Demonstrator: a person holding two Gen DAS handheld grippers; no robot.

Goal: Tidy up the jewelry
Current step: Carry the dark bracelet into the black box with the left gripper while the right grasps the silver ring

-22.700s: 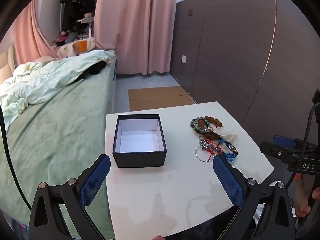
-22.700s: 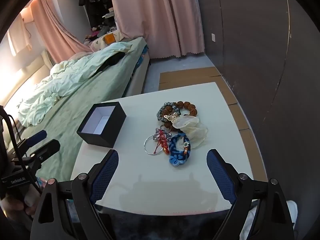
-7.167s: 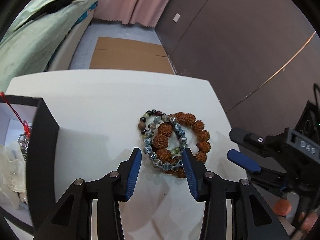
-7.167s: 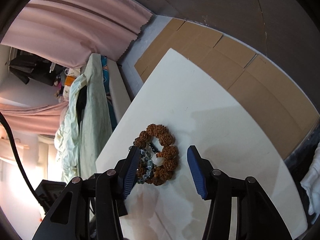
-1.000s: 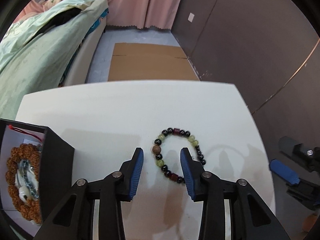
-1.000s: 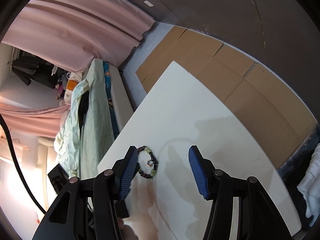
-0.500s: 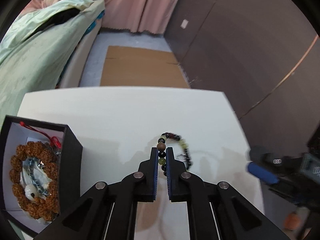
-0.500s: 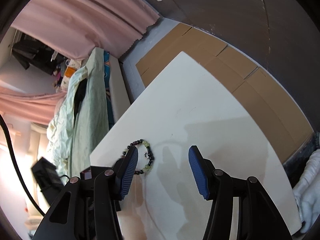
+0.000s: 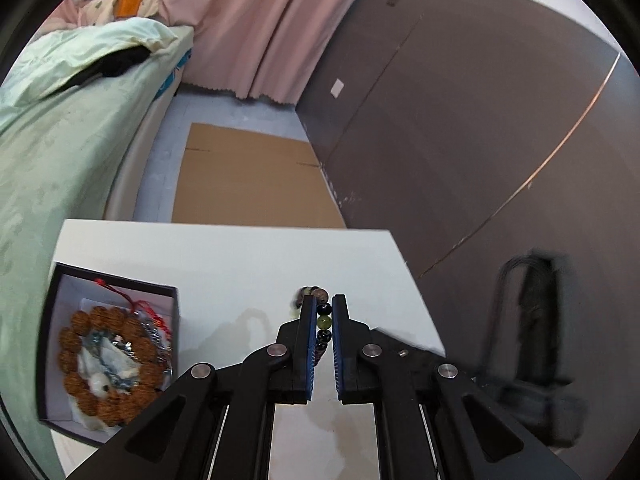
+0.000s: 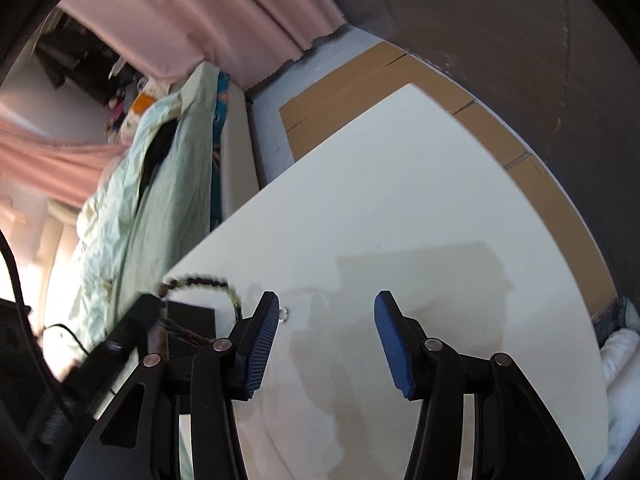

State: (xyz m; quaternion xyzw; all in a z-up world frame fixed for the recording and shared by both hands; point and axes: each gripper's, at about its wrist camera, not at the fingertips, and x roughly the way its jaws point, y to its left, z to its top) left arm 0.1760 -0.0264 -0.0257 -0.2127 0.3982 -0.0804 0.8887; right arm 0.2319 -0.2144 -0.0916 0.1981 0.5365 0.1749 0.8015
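Observation:
My left gripper is shut on a dark and green beaded bracelet and holds it lifted above the white table. The black box sits at the table's left, holding a brown bead bracelet, a red cord and other pieces. In the right wrist view the bracelet hangs blurred from the left gripper at the left. My right gripper is open and empty over the bare table.
A bed with a green cover runs along the table's left side. Flat cardboard lies on the floor beyond the table. A dark wall panel stands to the right. Pink curtains hang at the back.
My left gripper closed on the beaded bracelet and lifted it off the table, moving back toward the box. My right gripper stayed open and drew back a little.

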